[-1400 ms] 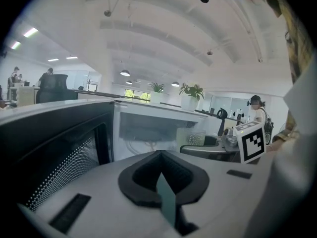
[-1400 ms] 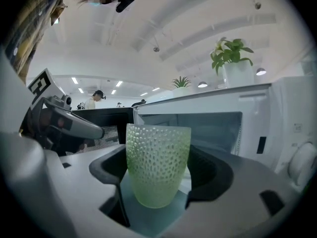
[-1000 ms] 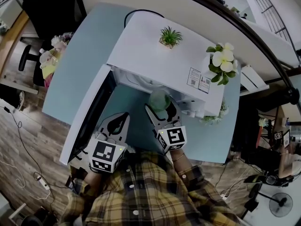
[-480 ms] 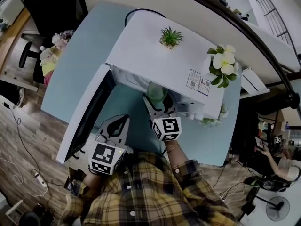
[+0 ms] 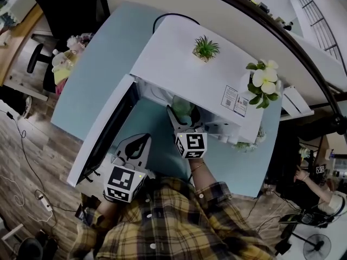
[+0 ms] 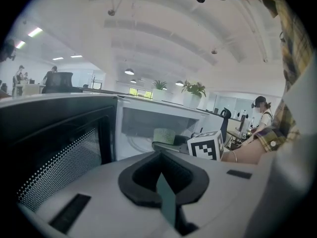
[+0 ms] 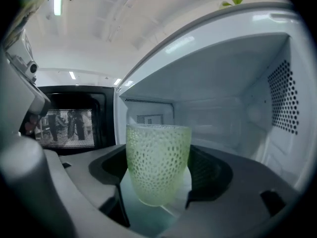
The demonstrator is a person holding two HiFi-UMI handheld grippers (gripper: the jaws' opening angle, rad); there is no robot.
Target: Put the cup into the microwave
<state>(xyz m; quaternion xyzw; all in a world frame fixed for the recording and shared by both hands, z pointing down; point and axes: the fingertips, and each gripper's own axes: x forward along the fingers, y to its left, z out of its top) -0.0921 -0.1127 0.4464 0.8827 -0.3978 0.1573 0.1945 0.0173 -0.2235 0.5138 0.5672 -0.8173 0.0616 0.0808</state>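
Observation:
The white microwave [image 5: 190, 69] stands on the teal table with its door [image 5: 103, 129] swung open to the left. My right gripper [image 5: 183, 117] is shut on a green dimpled cup [image 5: 182, 106], upright at the mouth of the cavity and partly hidden under the top edge. In the right gripper view the cup [image 7: 158, 162] sits between the jaws, with the white cavity [image 7: 228, 118] behind it. My left gripper [image 5: 145, 138] hangs over the table beside the door, shut on nothing. The left gripper view shows the cup [image 6: 163, 135] in front of the cavity.
A small potted plant [image 5: 206, 47] and a pot of white flowers [image 5: 264, 80] stand on the microwave's top. The teal table [image 5: 97, 69] ends at a wall behind. Toys [image 5: 68, 56] and an office chair [image 5: 54, 15] are at the left; a person [image 5: 320, 191] sits at the right.
My right gripper has carried the cup forward, from in front of the microwave to its opening. The left gripper has stayed almost still.

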